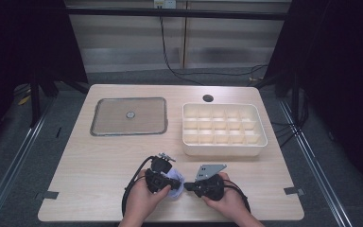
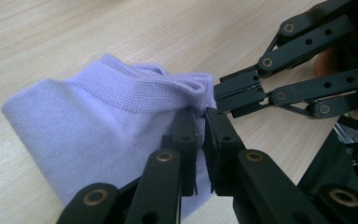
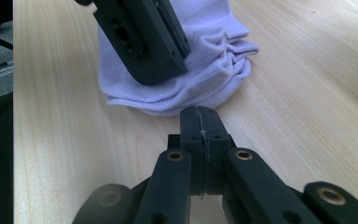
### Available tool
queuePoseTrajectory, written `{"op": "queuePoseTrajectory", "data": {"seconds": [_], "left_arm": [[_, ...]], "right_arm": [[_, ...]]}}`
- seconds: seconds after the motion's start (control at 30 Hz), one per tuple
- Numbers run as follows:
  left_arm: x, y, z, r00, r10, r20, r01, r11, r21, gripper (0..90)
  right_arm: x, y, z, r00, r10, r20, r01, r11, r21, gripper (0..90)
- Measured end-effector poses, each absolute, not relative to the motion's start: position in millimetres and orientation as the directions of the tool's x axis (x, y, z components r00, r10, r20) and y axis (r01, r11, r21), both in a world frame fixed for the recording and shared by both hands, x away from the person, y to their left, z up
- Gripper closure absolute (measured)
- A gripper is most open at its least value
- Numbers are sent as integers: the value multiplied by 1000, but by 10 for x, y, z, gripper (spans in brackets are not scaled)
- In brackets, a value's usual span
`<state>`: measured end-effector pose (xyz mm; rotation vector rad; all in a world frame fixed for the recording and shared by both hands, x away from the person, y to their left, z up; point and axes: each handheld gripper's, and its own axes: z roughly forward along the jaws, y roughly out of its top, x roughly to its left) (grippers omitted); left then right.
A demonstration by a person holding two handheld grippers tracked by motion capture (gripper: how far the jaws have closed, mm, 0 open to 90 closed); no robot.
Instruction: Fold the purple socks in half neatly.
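A: Left gripper view, fingers first?
B: The left gripper [image 2: 200,126] pinches the edge of a lilac sock [image 2: 98,121] between nearly closed jaws. The right gripper [image 3: 200,122] has its jaws pressed together, empty, its tip at the sock's edge.
A: Location?
B: The sock lies on the wooden table [image 1: 104,161], near the front edge, between both hands; a white divided box [image 1: 224,146] and a grey tray [image 1: 128,132] sit farther back.
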<state>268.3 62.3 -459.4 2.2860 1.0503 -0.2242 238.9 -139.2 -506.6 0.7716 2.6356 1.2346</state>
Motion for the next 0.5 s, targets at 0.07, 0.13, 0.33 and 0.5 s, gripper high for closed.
{"op": "queuePoseTrajectory", "data": {"seconds": [0.07, 0.13, 0.33, 0.5], "left_arm": [[2678, 631, -4571, 670, 636, -382, 734, -492, 468, 784], [2683, 656, -4535, 668, 637, -385, 734, -480, 479, 779], [2739, 756, -4484, 656, 679, -331, 728, -454, 514, 817], [2780, 724, -4609, 644, 707, -292, 738, -474, 480, 896]], "right_arm": [[2388, -1391, -5065, -860, 501, 97, 395, 532, 749, 900], [2389, -1393, -5065, -859, 502, 96, 395, 533, 748, 900], [2387, -1391, -5065, -860, 502, 96, 395, 533, 748, 900], [2386, -1390, -5062, -862, 499, 89, 390, 540, 746, 900]]}}
